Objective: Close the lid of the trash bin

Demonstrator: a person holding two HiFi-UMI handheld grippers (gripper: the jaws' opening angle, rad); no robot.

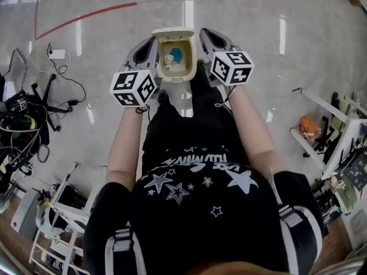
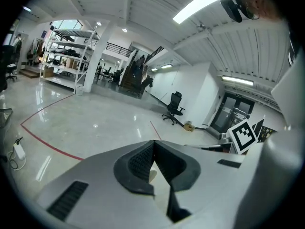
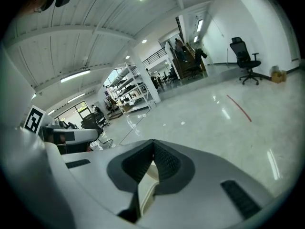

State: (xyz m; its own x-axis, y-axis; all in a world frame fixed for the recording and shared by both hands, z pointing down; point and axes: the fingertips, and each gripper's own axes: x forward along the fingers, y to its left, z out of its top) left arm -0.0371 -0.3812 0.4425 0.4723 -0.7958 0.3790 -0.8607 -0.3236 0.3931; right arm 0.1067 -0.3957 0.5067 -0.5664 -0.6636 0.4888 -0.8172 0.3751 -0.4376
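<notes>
My left gripper point(image 1: 150, 46) and right gripper point(image 1: 209, 36) each have their fingers pressed together at the tips. The trash bin point(image 1: 172, 78) stands on the floor between them, lid point(image 1: 174, 33) open, with something blue point(image 1: 175, 54) inside.

The glossy grey floor point(image 2: 95, 123) carries a red line point(image 2: 45, 142). Beyond the left gripper point(image 2: 153, 147) stands a black office chair point(image 2: 174, 107), with shelving point(image 2: 66, 56) far to its left.

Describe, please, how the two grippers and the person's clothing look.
The left gripper and right gripper are light grey with dark ribbed pads; each carries a white cube of black square markers. The person wears a black star-printed top with white-striped sleeves.
</notes>
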